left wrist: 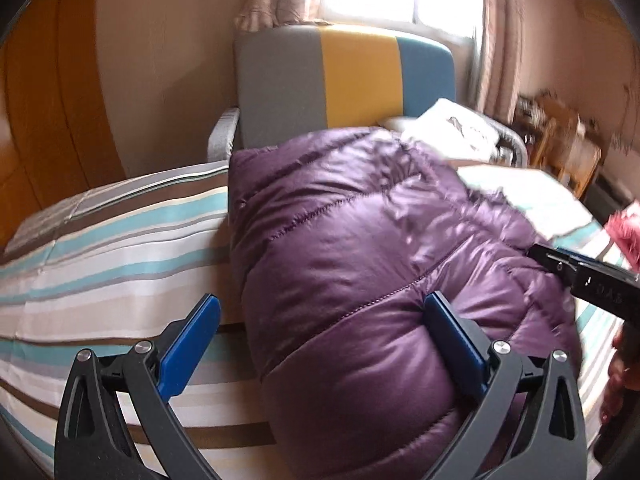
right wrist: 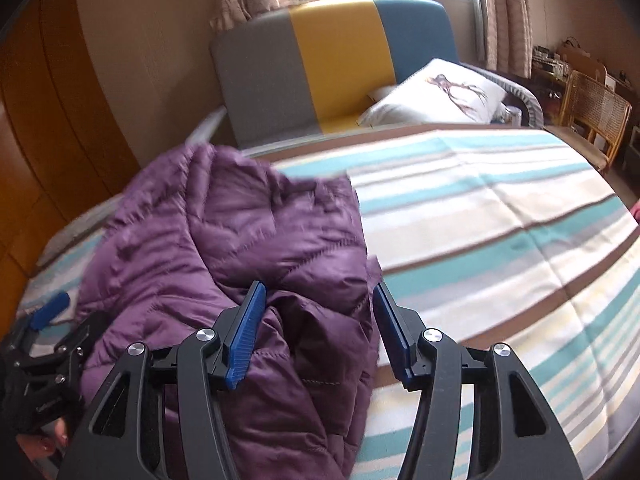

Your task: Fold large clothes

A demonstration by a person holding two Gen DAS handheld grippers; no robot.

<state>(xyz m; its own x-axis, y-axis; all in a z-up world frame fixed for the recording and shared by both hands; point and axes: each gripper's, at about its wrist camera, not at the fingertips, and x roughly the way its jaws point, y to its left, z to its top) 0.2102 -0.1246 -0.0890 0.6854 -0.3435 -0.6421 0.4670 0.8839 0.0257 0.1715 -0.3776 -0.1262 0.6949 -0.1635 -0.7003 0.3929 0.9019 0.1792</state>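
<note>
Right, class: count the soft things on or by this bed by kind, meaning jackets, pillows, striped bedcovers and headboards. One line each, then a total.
Purple puffer jacket: 1
White pillow: 1
Striped bedcover: 1
Padded headboard in grey, yellow and blue: 1
Total: 4

The purple jacket [left wrist: 360, 264] is glossy quilted cloth (stitched in puffy bands); the striped bed cover [right wrist: 500, 216] is matt woven cloth; the wardrobe [left wrist: 48, 100] smooth wood.

Striped bed [right wrist: 480, 216]: purple jacket [right wrist: 240, 248], seemingly pillow [right wrist: 436, 96]
</note>
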